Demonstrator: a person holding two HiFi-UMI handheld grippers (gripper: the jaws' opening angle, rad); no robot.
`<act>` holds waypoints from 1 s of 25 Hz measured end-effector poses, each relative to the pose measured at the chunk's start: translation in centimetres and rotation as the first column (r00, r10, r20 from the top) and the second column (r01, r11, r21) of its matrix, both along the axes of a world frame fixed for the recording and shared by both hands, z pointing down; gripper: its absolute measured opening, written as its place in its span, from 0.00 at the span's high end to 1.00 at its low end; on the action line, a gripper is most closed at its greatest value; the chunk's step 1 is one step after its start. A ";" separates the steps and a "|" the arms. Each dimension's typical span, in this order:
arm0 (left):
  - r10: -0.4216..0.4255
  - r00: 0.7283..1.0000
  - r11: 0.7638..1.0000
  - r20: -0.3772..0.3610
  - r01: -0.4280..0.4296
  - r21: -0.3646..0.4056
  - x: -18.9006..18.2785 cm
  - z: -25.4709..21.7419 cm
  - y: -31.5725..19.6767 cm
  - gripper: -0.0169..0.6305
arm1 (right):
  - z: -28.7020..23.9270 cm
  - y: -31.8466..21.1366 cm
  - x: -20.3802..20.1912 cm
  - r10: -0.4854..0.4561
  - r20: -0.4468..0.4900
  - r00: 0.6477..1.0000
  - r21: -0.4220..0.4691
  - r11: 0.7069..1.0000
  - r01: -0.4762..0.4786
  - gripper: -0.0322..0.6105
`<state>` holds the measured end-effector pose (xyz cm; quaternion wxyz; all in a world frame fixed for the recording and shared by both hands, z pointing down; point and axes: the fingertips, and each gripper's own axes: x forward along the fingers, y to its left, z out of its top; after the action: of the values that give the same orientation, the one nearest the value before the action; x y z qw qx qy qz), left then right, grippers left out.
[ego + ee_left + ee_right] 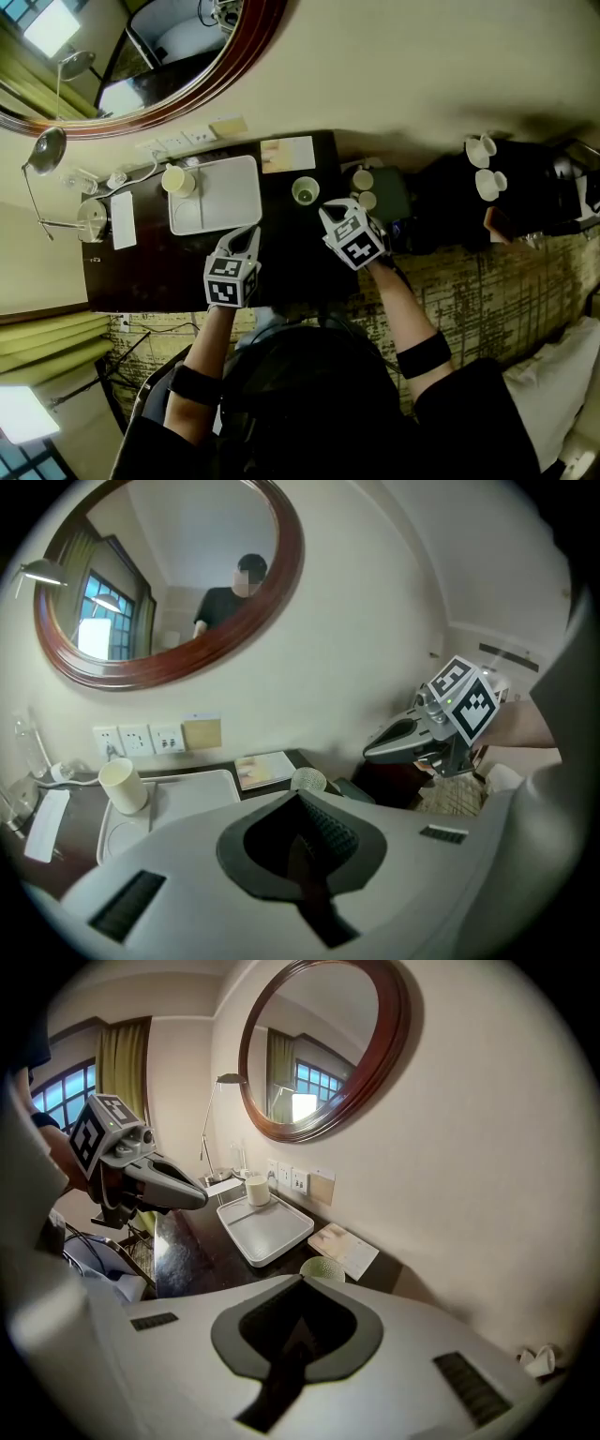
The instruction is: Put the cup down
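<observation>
A pale green cup [305,192] stands upright on the dark table [159,272], just right of the white tray [234,202], with nothing holding it. It shows just beyond both grippers' tips as the cup [307,780] and the cup [323,1267]. My left gripper [247,234] hovers near the tray's front right corner, shut and empty. My right gripper [331,213] is right of the cup and slightly nearer me, also shut and empty. In the left gripper view my right gripper [386,747] hangs at the right. In the right gripper view my left gripper [192,1196] hangs at the left.
A cream cup [176,180] stands on the tray's far left corner. A leaflet [288,154] lies by the wall, with sockets [136,738] to its left. Two small cups [364,187] sit on a dark tray to the right. A desk lamp [45,150] and an oval mirror [169,583] are at the left.
</observation>
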<state>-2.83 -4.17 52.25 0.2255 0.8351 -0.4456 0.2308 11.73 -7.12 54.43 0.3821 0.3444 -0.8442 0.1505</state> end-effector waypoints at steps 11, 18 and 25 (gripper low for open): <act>0.003 1.000 0.999 -0.021 -0.004 -0.038 0.6 0.7 0.2 0.97 | 2.3 0.1 0.0 -0.006 -0.010 1.000 -0.027 1.000 0.006 0.89; 0.012 1.000 0.997 -0.016 -0.013 -0.070 1.6 1.1 0.7 0.97 | 3.7 -1.4 -0.5 0.018 0.060 0.998 -0.013 1.000 -0.017 0.37; -0.012 1.000 0.996 0.014 0.013 -0.091 1.7 2.2 1.0 0.97 | 8.2 -4.1 -0.1 0.140 0.110 0.984 -0.011 0.990 -0.140 0.21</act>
<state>-1.14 -3.17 54.40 0.2617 0.8196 -0.4412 0.2551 11.59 -11.25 62.64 0.3239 0.3933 -0.8376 0.1972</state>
